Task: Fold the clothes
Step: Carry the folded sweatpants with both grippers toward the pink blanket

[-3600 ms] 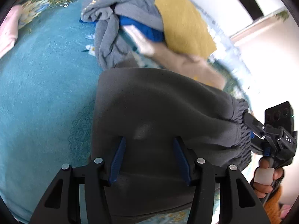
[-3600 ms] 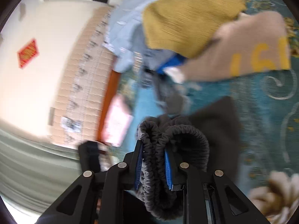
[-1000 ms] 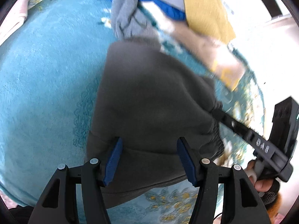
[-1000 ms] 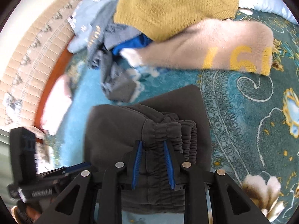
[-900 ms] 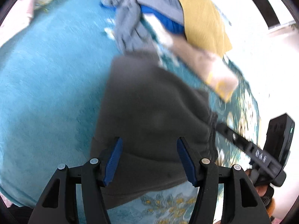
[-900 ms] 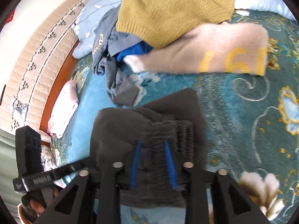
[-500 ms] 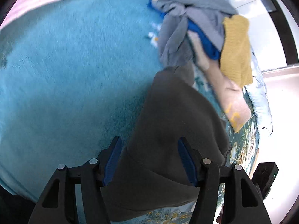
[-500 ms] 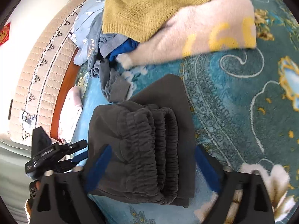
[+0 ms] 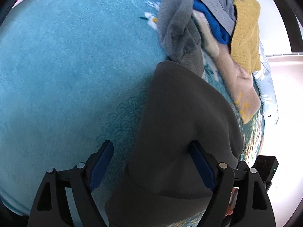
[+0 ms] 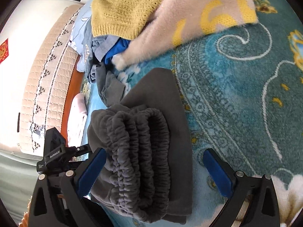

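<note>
The folded dark grey trousers [image 10: 144,147] lie on the teal blanket [image 9: 66,66], elastic waistband stacked in 3 ridges. The right gripper [image 10: 153,168] and left gripper [image 9: 151,162] both gape wide over them, holding nothing. Beyond sits a clothes pile [image 10: 132,19]

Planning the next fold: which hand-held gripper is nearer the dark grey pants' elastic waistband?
Right. The right hand-held gripper sits open astride the waistband; the left hand-held gripper, also open, is over the opposite plain end.
</note>
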The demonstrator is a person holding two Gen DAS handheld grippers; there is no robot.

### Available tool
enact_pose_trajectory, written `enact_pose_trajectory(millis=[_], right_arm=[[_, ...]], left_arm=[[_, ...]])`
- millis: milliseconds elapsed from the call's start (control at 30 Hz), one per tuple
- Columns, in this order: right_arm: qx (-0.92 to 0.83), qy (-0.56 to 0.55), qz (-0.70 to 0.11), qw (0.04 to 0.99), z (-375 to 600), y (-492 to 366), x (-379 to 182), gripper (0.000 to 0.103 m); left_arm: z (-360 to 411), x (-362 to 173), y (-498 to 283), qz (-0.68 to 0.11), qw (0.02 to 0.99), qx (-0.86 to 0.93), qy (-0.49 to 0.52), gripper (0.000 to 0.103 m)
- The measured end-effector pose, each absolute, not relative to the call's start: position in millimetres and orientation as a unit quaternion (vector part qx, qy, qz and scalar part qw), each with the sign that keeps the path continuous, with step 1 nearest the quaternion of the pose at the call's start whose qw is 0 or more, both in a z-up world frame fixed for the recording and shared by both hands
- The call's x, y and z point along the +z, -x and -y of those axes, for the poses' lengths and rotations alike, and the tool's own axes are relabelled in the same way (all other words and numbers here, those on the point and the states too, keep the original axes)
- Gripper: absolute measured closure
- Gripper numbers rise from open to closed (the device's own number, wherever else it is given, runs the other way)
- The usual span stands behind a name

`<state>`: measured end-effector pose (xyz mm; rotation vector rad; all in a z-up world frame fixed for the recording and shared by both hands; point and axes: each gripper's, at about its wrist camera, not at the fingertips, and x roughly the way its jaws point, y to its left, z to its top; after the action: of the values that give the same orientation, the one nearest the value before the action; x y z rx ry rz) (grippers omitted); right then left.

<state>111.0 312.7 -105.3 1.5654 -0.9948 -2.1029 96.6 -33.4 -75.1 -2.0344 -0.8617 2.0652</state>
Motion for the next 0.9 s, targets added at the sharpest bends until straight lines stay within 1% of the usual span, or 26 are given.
enact_pose_trajectory(millis=[100,233,400,533,667,733,900], right_arm=[[-0.739,-0.551,0.348,0.173,-311.6,-108.4,-105.7,0.000],[-0.735,-0.554,0.343,0.186,-310.3,-107.3,-107.1,0.000],[-0.724,-0.563,0.346,0.199,-307.9,-105.5,-109.2,0.000],[-0.721,-0.582,0.324,0.190,-298.8,-100.3,-106.1,0.000],[-0.723,-0.580,0.324,0.190,-293.8,-100.1,-103.0,0.000],[-0.724,-0.579,0.323,0.191,-291.3,-100.0,-101.5,0.000],[-0.726,-0.576,0.323,0.191,-285.1,-99.7,-97.6,0.000]], left_arm=[[28.4,-80.4,-94.9,0.290,0.080,0.668,0.681,0.018],[14.0,-77.6,-90.4,0.256,0.126,0.664,0.691,0.018],[16.2,-85.1,-89.8,0.266,0.124,0.651,0.700,0.018],[12.2,-80.9,-90.5,0.246,0.121,0.662,0.698,0.018],[12.9,-82.5,-94.1,0.252,0.112,0.662,0.697,0.017],[13.4,-84.6,-96.3,0.255,0.106,0.660,0.699,0.016],[7.8,-78.4,-100.1,0.235,0.114,0.670,0.694,0.017]])
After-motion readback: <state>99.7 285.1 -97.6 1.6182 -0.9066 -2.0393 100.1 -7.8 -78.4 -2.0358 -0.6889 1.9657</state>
